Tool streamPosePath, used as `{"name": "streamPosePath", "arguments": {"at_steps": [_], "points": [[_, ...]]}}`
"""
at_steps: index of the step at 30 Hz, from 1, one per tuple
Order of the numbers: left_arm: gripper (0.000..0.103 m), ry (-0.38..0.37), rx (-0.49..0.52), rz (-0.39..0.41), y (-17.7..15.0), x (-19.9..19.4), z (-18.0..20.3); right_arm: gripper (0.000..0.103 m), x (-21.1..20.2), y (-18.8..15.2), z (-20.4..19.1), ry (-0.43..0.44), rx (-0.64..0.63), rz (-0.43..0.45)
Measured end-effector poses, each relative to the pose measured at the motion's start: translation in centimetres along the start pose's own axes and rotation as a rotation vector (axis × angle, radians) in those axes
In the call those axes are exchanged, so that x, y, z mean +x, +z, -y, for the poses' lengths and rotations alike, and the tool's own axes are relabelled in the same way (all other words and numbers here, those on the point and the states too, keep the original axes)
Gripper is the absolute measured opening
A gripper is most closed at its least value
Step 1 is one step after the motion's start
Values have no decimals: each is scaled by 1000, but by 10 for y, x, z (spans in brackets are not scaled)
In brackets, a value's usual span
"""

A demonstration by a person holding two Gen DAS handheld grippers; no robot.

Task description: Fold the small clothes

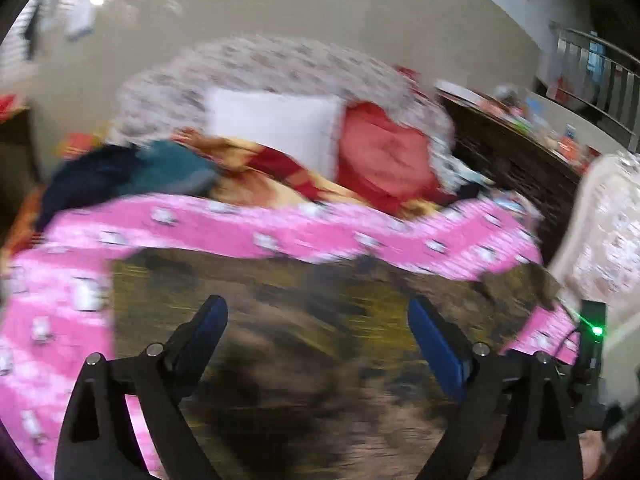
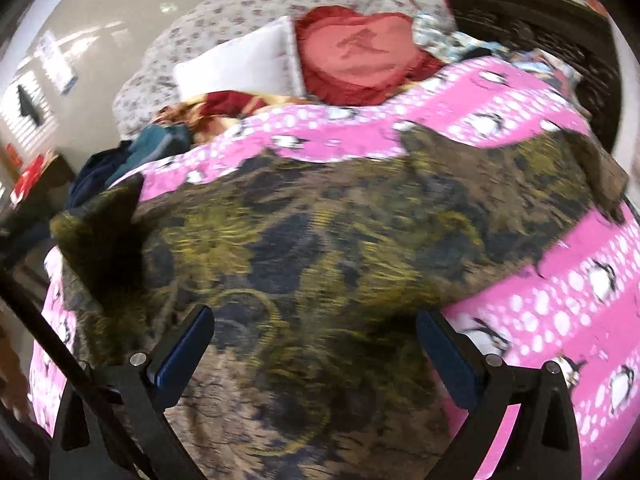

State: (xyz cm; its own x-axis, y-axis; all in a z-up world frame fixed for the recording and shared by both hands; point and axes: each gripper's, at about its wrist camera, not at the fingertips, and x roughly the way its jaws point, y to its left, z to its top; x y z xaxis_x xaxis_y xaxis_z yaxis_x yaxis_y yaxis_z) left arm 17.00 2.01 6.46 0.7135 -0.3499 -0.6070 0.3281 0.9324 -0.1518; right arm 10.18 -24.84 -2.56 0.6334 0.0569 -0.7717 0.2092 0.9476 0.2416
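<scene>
A brown, olive and dark patterned garment (image 1: 304, 320) (image 2: 340, 232) lies spread on a pink penguin-print blanket (image 1: 280, 228) (image 2: 560, 300) on a bed. In the right wrist view one sleeve (image 2: 104, 232) sticks out at the left and another (image 2: 596, 172) at the right. My left gripper (image 1: 318, 316) is open just above the garment, holding nothing. My right gripper (image 2: 316, 328) is open above the garment's lower part, also empty. Both views are blurred by motion.
At the head of the bed lie a white pillow (image 1: 276, 124) (image 2: 240, 64), a red heart-shaped cushion (image 1: 384, 152) (image 2: 360, 56), a yellow-red cloth (image 1: 256, 172) and dark blue and teal clothes (image 1: 132, 176) (image 2: 132, 152). A dark wooden headboard (image 1: 516, 164) (image 2: 532, 28) stands at the right.
</scene>
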Motion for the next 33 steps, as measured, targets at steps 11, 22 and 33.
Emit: {"name": "streamPosePath", "arguments": {"at_steps": [11,22,33], "points": [[92,173,-266,-116,-38,20,-128,103,35,19,-90,45,-180,-5],[92,268,-299,-111,-59,34,-145,87,94,8,-201,-57,-430,40],[92,280,-343,-97,-50,23,-157,4,34,54,-135,-23,-354,210]]}}
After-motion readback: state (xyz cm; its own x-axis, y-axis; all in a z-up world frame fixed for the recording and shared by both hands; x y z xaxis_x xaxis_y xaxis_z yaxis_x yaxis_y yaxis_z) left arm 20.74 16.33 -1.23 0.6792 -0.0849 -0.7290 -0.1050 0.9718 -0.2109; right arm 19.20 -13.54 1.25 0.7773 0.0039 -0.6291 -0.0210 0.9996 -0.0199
